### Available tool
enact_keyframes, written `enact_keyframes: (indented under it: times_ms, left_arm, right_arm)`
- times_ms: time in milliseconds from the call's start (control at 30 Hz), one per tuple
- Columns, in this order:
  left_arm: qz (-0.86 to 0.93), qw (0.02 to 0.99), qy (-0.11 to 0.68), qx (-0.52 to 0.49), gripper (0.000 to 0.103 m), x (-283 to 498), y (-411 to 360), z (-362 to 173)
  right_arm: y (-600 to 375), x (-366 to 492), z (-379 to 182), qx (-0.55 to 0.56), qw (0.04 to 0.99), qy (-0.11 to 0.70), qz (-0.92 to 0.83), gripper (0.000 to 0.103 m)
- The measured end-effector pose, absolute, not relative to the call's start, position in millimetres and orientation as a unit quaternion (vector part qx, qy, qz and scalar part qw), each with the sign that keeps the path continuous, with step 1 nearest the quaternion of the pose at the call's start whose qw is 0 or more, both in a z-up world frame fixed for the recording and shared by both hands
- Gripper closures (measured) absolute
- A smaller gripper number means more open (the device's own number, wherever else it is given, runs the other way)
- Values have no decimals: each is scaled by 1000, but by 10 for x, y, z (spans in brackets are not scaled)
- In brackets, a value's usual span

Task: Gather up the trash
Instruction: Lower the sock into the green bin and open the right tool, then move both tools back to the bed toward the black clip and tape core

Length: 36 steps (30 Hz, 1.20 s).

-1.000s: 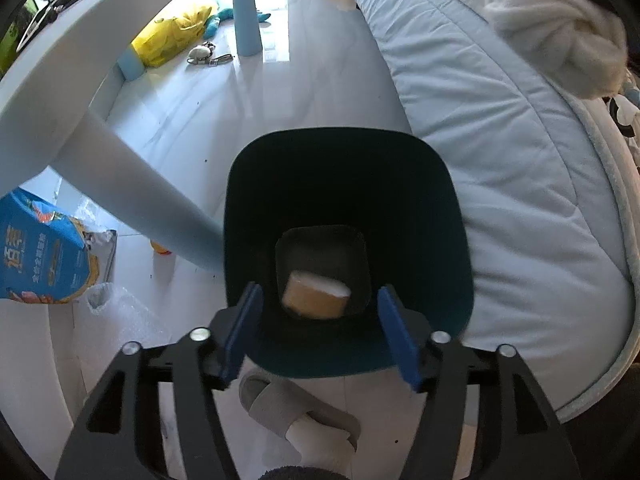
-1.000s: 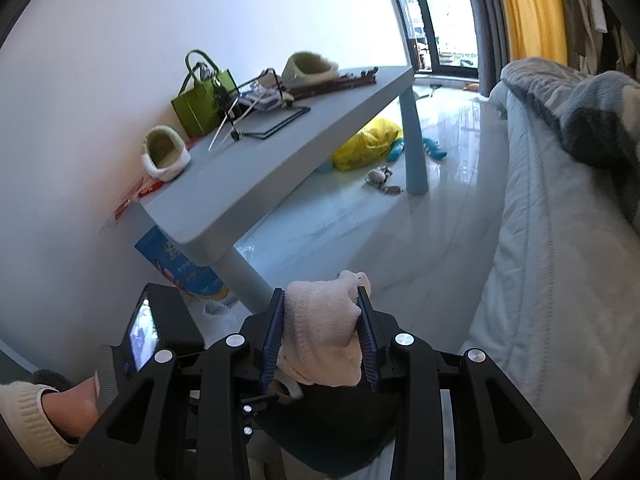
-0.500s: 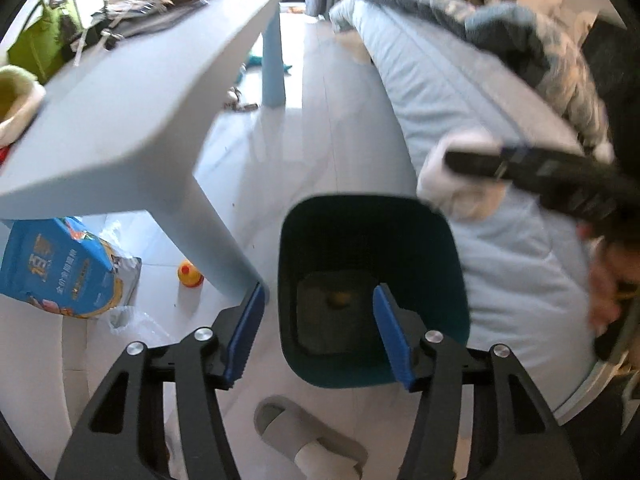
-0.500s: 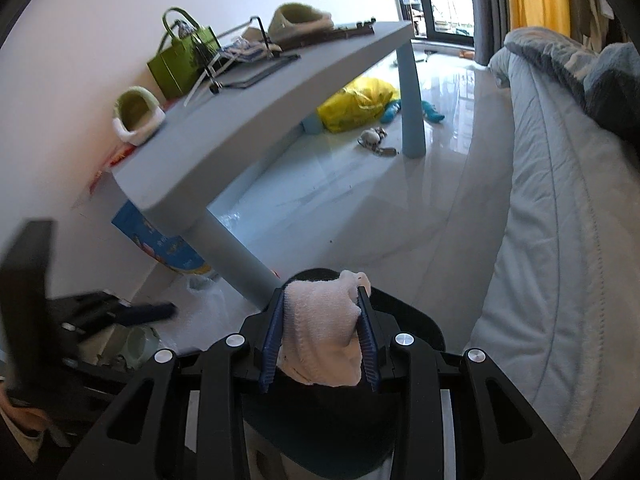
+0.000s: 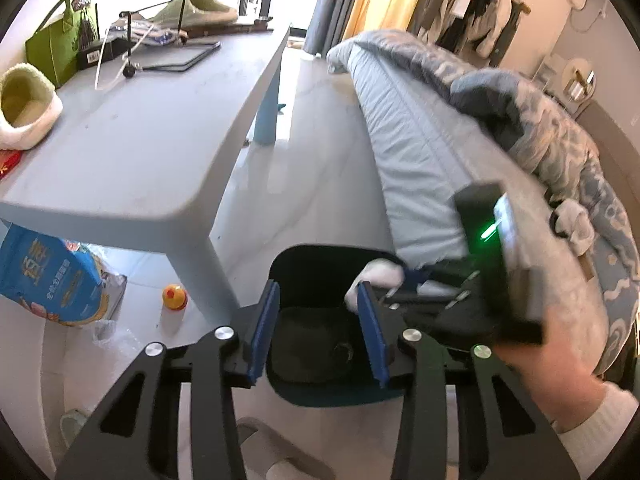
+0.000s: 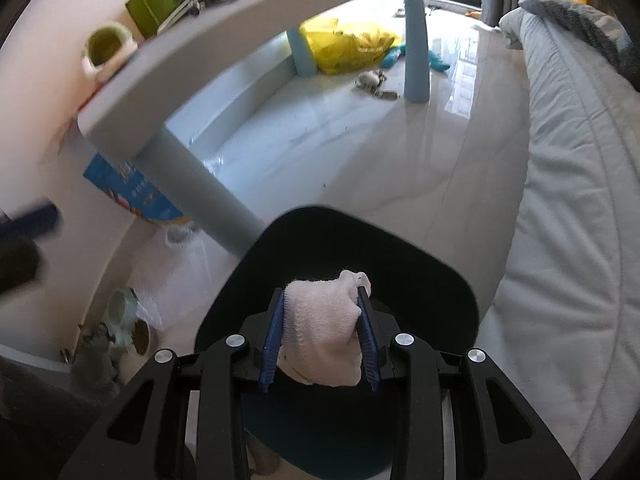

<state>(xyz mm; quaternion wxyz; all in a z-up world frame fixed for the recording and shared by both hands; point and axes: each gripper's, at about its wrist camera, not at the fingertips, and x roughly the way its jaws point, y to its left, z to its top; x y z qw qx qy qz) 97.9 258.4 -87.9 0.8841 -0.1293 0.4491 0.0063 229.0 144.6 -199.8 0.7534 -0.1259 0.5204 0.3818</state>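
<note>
Right claw (image 6: 320, 332) grips a crumpled white cloth wad (image 6: 320, 336) between its blue pads, held directly over the mouth of the dark teal bin (image 6: 440, 292) standing on the floor. In the left wrist view the same wad (image 5: 380, 276) shows at the bin's far-right rim, just beyond the left claw's right pad.

Left claw (image 5: 316, 332) hangs above the bin (image 5: 320, 268), jaws closing, nothing between them; only the bin's dark interior shows through the gap.

Grey desk (image 5: 140, 140) lies ahead-left of both claws; the bed (image 6: 560, 200) runs along the right.

Step in hand, as I judge it: the drop. Wad is over the opening, not yet released.

Next move calls for the right jaws to part while centred over the bin, low enough that the light wad falls inside and does not catch on the rim.
</note>
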Motion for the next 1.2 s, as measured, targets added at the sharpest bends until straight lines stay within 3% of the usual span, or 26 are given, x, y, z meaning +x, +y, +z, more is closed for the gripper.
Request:
enact_keyframes:
  times_ms: [367,500,867,1200]
  left_arm:
    - [-10,907,404,-118,65,977,2454,-536]
    - [-10,912,391,-122,66,989,2432,-441]
    - [-5,927,361,-106,64,1039,2225,-201]
    - [-23,939,329,-96,52,1105,1930,23]
  right_arm:
    - [1447,2201,-2281,-173,736,544,364,62]
    - [1435,2163,-2279,-181,731,547,366,46]
    - [1211,2094,-1760,-146,757,497,398,46]
    - [765,2115,-1151,-105,793,440,408,46]
